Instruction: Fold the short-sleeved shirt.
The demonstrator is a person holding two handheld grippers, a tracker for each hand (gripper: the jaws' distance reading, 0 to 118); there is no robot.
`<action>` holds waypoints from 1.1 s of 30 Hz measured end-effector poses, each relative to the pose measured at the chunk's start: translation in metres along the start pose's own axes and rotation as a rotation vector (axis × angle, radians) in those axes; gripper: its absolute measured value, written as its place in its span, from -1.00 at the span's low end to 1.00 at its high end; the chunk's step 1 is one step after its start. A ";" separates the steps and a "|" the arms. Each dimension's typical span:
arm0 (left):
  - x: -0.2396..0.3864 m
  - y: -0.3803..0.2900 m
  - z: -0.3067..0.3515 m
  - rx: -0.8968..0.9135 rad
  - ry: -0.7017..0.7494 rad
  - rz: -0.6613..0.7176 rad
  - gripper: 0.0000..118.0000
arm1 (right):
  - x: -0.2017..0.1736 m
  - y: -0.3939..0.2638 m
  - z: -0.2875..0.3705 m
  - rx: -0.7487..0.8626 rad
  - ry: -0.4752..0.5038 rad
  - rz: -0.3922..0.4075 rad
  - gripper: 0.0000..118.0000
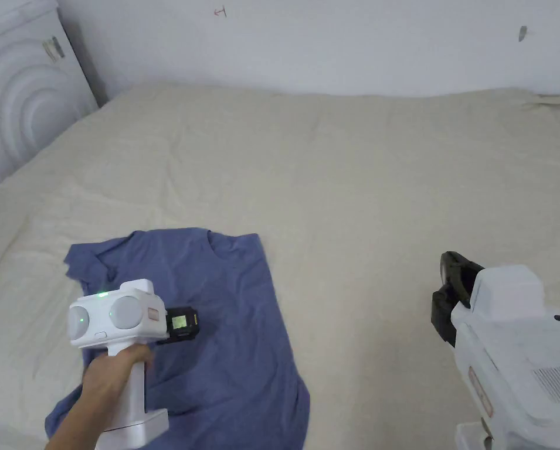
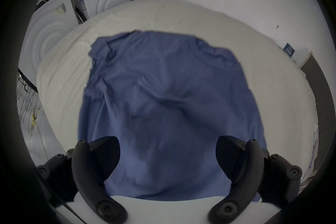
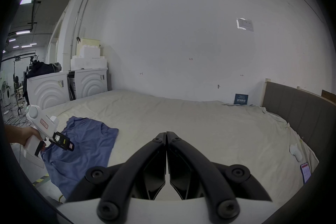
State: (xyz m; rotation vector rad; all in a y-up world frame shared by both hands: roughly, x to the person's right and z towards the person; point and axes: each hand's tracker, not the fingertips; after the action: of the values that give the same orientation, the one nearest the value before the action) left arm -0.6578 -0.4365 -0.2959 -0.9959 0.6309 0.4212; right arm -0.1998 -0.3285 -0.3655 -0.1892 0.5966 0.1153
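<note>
Cream bedsheet (image 1: 360, 176), white ribbed cabinet (image 1: 20, 99), grey headboard (image 3: 298, 109).

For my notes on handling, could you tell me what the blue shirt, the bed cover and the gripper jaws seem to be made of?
Blue shirt: probably a thin, matte knit such as cotton jersey; it drapes limply with soft wrinkles.
Bed cover: cream woven cloth, matte, finely creased.
Left gripper and right gripper: the jaws look like black moulded plastic, slightly satin, with visible screw heads.
</note>
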 end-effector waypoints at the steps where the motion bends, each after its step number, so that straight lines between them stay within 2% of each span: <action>1: 0.002 -0.003 -0.003 -0.011 0.019 0.010 0.87 | 0.004 -0.003 0.000 -0.008 -0.009 -0.001 -1.00; 3: 0.006 -0.008 -0.008 -0.053 0.050 -0.016 0.85 | 0.009 -0.006 0.001 -0.020 -0.022 -0.002 -1.00; 6: 0.009 -0.019 -0.023 -0.109 0.061 -0.045 0.47 | 0.016 -0.011 0.002 -0.041 -0.039 -0.006 -1.00; 8: 0.009 -0.020 -0.015 -0.053 0.041 0.002 0.24 | 0.019 -0.010 0.005 -0.048 -0.046 -0.014 -1.00; 9: 0.010 -0.017 -0.014 -0.077 0.031 0.006 0.07 | 0.020 -0.010 0.006 -0.048 -0.049 -0.017 -1.00; 11: 0.017 -0.018 -0.009 -0.064 0.005 -0.040 -0.68 | 0.024 -0.008 0.009 -0.044 -0.055 -0.017 -1.00; 12: 0.020 -0.018 -0.008 -0.057 0.004 -0.072 -0.96 | 0.025 -0.007 0.010 -0.043 -0.059 -0.016 -1.00; 16: 0.035 -0.028 0.024 -0.034 -0.013 -0.103 -1.00 | 0.034 -0.004 0.020 -0.036 -0.071 -0.028 -1.00; 20: 0.007 -0.009 0.040 0.070 -0.171 0.082 -1.00 | 0.046 -0.001 0.034 -0.019 -0.085 -0.029 -1.00; 23: 0.007 0.003 0.074 0.146 -0.269 0.132 -1.00 | 0.057 0.001 0.048 -0.003 -0.100 -0.038 -1.00; 25: 0.021 0.009 0.093 0.181 -0.302 0.095 -1.00 | 0.065 0.002 0.057 0.007 -0.116 -0.045 -1.00; 28: 0.058 0.018 0.119 0.228 -0.327 -0.035 -1.00 | 0.079 0.003 0.072 0.016 -0.145 -0.058 -1.00; 33: 0.138 0.031 0.164 0.329 -0.479 -0.143 -1.00 | 0.104 0.001 0.096 0.024 -0.209 -0.071 -1.00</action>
State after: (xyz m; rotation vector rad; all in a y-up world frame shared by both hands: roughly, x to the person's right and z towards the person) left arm -0.5250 -0.2729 -0.3428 -0.5897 0.1839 0.3962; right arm -0.0620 -0.3023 -0.3473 -0.1727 0.3826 0.0582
